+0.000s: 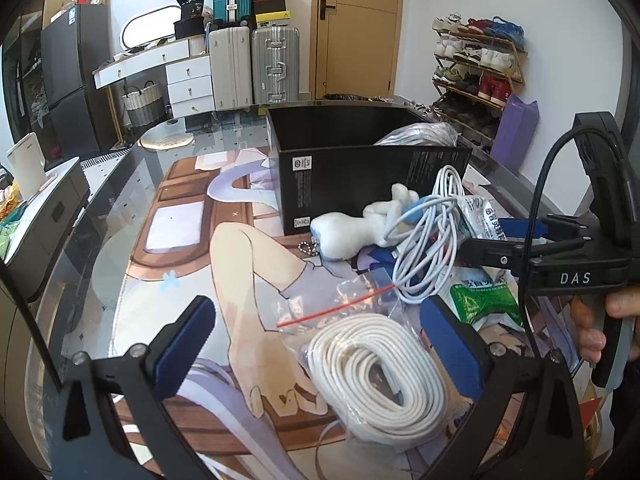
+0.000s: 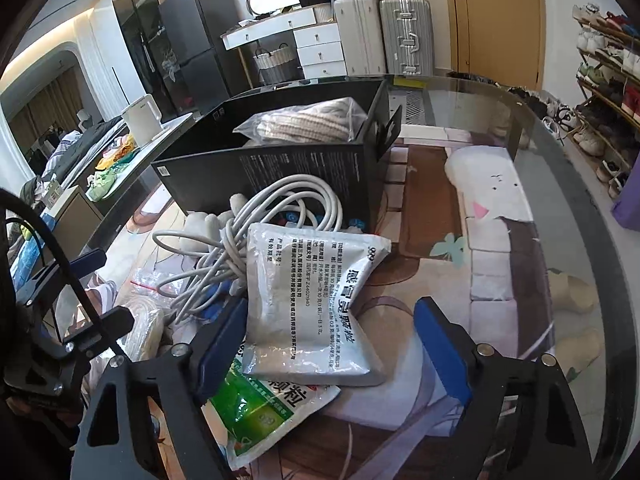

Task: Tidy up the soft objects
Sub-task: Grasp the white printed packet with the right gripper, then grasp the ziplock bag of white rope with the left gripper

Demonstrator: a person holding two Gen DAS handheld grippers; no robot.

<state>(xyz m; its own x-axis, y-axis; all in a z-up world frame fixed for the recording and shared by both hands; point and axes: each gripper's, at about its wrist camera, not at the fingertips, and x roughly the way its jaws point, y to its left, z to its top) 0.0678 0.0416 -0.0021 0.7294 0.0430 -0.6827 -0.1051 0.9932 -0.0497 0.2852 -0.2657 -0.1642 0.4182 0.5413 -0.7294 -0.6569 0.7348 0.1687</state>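
Closing in on the white sachet (image 2: 316, 304), I have it lying between the pads of my right claw (image 2: 334, 354), its near end just ahead of them and its far end tilted up on the pile; the jaws stand apart, the left pad right at the packet's edge, the right pad clear of it, so nothing is gripped yet. Under it, nearer to me, lies the green sachet (image 2: 260, 412), and beyond it the loose grey cable (image 2: 256, 232) tangles against the black box (image 2: 280, 168), which already holds a bagged coil of rope (image 2: 304, 124). My left claw (image 1: 316, 344) hangs open over the surface (image 1: 132, 208), the bagged white rope coil (image 1: 380, 372) just inside its right pad, not held. Past that, the white plush keychain (image 1: 360, 228) rests beside the box.

I judge this the pick step for one more soft item. Next I need to squeeze on the white sachet alone, without pinching the green one beneath or snagging the cable, then lift it ahead and over the box wall
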